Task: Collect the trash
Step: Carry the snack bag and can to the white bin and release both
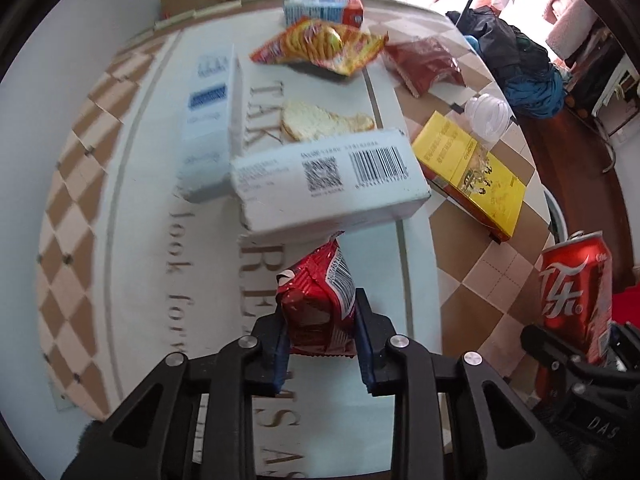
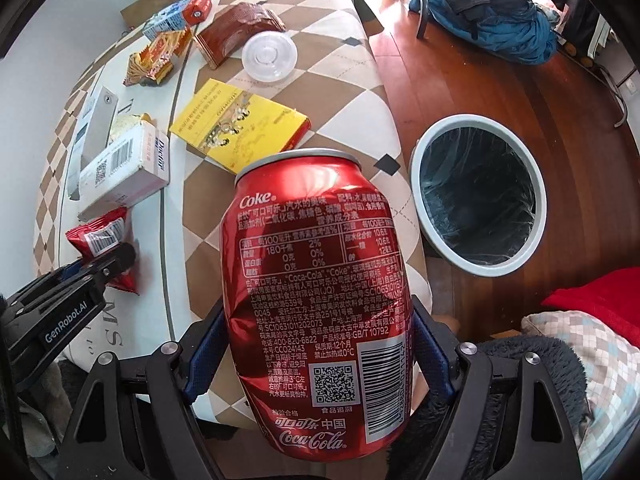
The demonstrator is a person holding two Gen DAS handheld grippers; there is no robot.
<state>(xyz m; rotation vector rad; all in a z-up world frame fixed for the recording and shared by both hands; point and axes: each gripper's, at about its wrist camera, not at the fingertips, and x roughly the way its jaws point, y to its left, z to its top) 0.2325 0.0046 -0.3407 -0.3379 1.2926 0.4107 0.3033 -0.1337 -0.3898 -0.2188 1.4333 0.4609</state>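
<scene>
My left gripper (image 1: 320, 316) is shut on a red snack wrapper (image 1: 318, 300) and holds it over the table; it also shows in the right wrist view (image 2: 100, 236). My right gripper (image 2: 316, 344) is shut on a dented red Coke can (image 2: 316, 300), upright, near the table's right edge; the can also shows in the left wrist view (image 1: 576, 292). A grey bin (image 2: 478, 196) with a dark liner stands open on the wooden floor to the right of the can.
On the checkered tablecloth (image 2: 352, 76) lie a white box (image 1: 328, 184), a tall white carton (image 1: 208, 120), a yellow box (image 2: 240, 128), a cracker bag (image 1: 320, 44), a brown wrapper (image 2: 236, 32), a plastic lid (image 2: 270, 56) and a blue carton (image 1: 320, 8). A chair with clothes (image 2: 492, 16) stands behind.
</scene>
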